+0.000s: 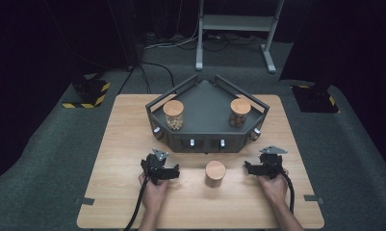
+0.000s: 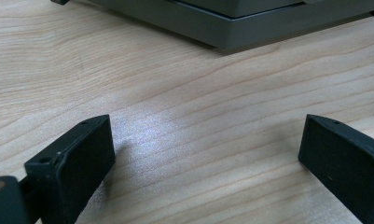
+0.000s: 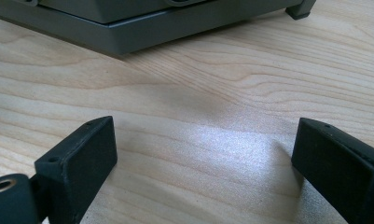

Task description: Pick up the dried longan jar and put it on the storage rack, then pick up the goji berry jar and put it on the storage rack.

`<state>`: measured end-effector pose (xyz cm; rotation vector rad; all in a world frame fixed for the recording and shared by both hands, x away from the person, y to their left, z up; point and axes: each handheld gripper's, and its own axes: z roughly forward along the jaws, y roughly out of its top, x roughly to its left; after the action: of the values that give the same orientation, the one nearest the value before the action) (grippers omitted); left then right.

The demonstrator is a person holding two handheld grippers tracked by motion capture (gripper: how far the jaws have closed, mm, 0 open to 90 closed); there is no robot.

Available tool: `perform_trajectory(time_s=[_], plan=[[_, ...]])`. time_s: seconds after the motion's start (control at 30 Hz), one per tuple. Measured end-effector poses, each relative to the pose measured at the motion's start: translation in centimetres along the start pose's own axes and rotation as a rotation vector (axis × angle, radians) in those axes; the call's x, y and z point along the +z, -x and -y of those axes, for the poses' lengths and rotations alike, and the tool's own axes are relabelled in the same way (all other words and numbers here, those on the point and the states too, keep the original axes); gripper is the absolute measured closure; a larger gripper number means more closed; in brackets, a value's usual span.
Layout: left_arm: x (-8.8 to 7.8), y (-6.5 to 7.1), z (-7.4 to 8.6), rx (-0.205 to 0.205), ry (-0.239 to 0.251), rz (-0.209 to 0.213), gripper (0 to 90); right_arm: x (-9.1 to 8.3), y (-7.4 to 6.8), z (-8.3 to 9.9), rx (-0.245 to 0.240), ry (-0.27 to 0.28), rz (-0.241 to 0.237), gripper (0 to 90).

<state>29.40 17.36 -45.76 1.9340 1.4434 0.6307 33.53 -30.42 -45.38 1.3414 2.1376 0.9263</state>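
Wooden table (image 1: 123,144) carries grey tray (image 1: 207,142); just before the tray's front wall, capped jar (image 1: 215,173) stands upright, axis vertical; left gripper (image 1: 167,169) and right gripper (image 1: 250,168) flank it, about equally near, jaws wide apart, holding nothing

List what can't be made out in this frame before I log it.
- Wooden-lidded container, high view: its lid hides any contents, and its wall is too small to read.
- Small fittings on the front of the grey tray, high view: too small to identify.
- Grey tray, left gripper view and right gripper view: cut off by the top edge, so the two jars are out of frame.
- Right jar's dark contents, high view: too small to name.
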Motion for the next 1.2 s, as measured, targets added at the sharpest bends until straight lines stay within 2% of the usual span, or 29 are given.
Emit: perform_trajectory(time_s=[0.6, 0.77, 1.0, 1.2], plan=[[0.0, 0.0, 0.0, 0.000, 0.000, 0.000, 3.5, 0.2, -0.2, -0.4, 0.016, -0.018, 0.017, 1.5], [0.0, 0.0, 0.0, 0.000, 0.000, 0.000, 3.4, -0.1, -0.5, -1.3, -0.009, -0.048, 0.016, 2.5], [0.0, 0.0, 0.0, 0.000, 0.000, 0.001, 3.4, -1.2, -1.0, -1.2, -0.049, -0.004, -0.050, 2.0], [0.0, 0.0, 0.0, 0.000, 0.000, 0.001, 3.4, -1.9, -1.6, -1.5, -0.089, 0.006, -0.124, 1.6]])
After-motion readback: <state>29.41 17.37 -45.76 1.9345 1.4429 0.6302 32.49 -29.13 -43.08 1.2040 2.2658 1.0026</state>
